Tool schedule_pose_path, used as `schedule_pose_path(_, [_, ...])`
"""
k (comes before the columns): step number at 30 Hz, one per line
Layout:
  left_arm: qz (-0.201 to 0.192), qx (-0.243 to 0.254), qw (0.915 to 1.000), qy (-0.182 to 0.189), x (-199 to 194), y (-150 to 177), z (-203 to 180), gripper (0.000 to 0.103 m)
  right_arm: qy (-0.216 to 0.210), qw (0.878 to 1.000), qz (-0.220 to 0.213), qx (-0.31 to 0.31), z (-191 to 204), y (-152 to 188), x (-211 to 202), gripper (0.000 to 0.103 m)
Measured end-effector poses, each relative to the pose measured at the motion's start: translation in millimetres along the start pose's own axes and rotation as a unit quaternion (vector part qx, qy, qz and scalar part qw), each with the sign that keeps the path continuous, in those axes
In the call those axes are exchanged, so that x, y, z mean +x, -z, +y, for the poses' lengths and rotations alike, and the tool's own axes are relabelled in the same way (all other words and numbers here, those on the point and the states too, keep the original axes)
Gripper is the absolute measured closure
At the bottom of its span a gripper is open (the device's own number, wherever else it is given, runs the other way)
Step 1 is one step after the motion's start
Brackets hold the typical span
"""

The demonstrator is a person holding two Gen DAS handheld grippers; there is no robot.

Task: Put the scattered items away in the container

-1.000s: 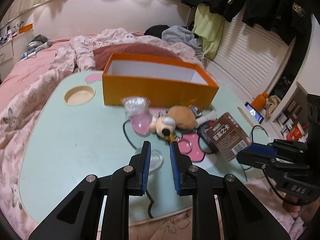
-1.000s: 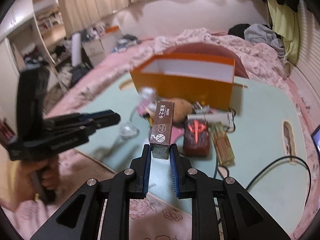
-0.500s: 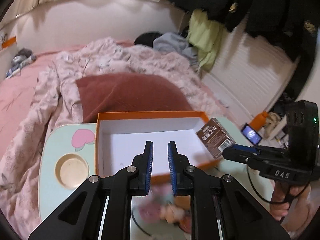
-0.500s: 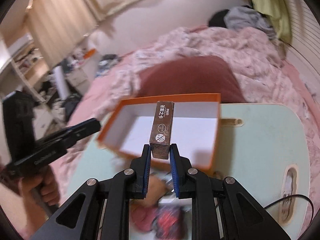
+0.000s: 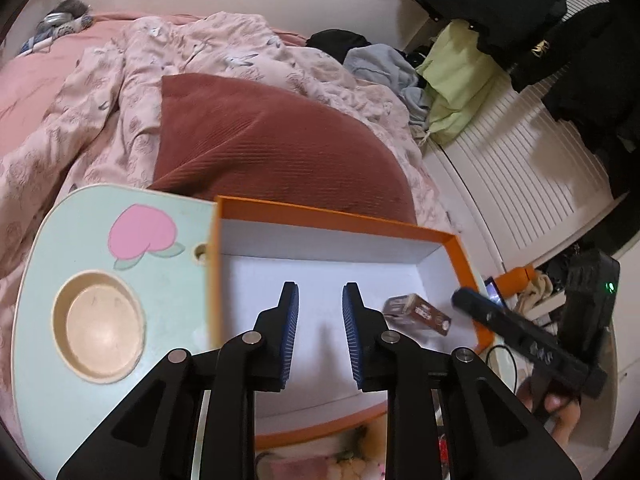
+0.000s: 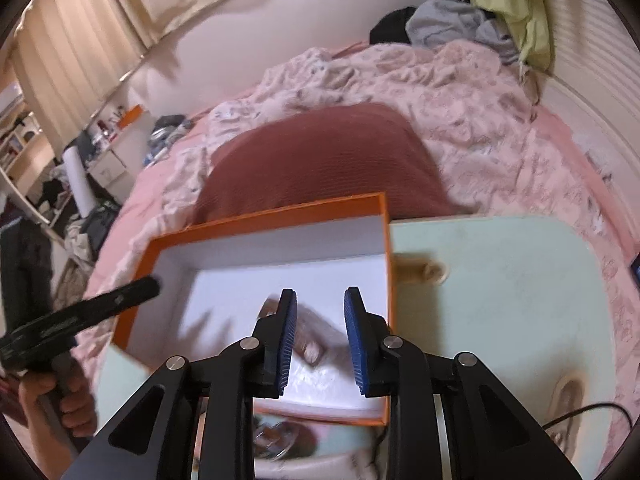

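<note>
Right tool [image 6: 318, 334] opening, and the brown carton [image 5: 418, 314] it carried drops into the orange box [image 5: 340, 220]; left tool [image 5: 318, 330] opening too, empty. One item tidied.

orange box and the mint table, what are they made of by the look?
Orange box: likely rigid cardboard. Matte orange outside, plain white lining, thin straight walls with crisp folded corners. Mint table: probably painted or laminated board, possibly plastic. Smooth pale green top with a low sheen, a printed pink peach, and a cream round cup recess that shows a paler core colour.
</note>
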State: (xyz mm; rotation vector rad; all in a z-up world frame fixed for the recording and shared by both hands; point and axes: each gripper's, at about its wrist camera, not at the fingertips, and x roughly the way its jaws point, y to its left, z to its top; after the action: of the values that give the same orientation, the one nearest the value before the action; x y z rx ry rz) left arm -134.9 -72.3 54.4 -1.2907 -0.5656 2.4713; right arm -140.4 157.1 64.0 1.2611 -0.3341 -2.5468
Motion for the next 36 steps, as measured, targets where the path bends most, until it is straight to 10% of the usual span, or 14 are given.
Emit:
schedule_pose_path(8, [-0.022,0.072,0.9965,0.037,-64,64,-23,0.074,-0.061,0.997,-0.045,-0.012,8,25,-54,0.076])
schedule_pose_path(11, [-0.022,0.12,0.9925,0.01,-86,114,-32,0.02,-0.07,0.995,-0.07,-0.032,18,46,-85,0.064])
schedule_pose_path(20, [-0.009,0.146,0.9863,-0.077,-59,160,-31,0.022,-0.098,0.992,-0.078,-0.018,21,89,-122,0.064])
schedule_pose_path(24, [0.011,0.176,0.9775,-0.116,-40,171,-36,0.061,-0.084,0.994,-0.074,-0.013,17,94,-122,0.063])
schedule_pose_path(36, [-0.053,0.178,0.9804,-0.065,-81,125,-56,0.063,-0.062,0.995,-0.068,-0.046,22,111,-126,0.063])
